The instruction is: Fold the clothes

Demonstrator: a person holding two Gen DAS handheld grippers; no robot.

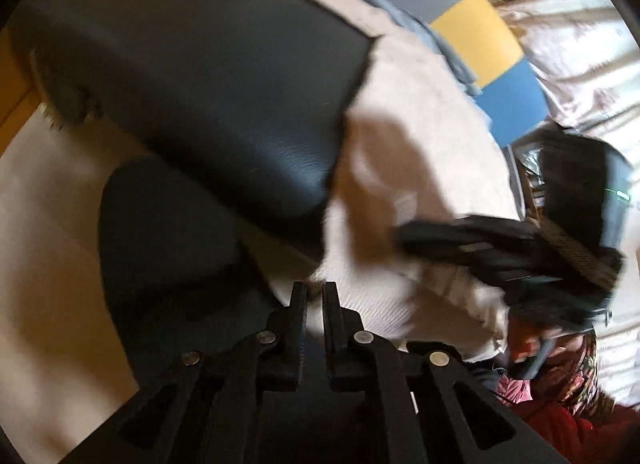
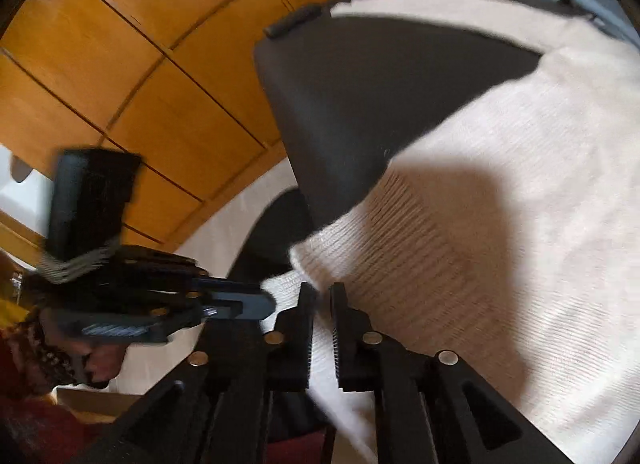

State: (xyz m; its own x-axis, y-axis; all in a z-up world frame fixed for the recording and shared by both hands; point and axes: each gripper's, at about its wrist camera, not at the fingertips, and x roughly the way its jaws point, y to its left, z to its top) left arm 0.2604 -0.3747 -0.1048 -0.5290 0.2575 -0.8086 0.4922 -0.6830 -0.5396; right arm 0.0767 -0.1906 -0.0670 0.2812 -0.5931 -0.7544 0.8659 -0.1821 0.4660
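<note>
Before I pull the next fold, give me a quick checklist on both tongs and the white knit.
1. Left tongs shut on the white knit: cannot tell. The jaws are almost together at its edge, but a pinch of cloth is not clearly visible.
2. Right tongs gripping the knit: ok. White cloth runs between the jaws.
3. Both tongs on the same edge: ok. Each shows close beside the other in the other's view.
4. Knit spread flat: not ok. It drapes over a dark cushion and is bunched near the tongs.
5. Sharp view for aiming: not ok. Both pictures are motion-blurred.
</note>
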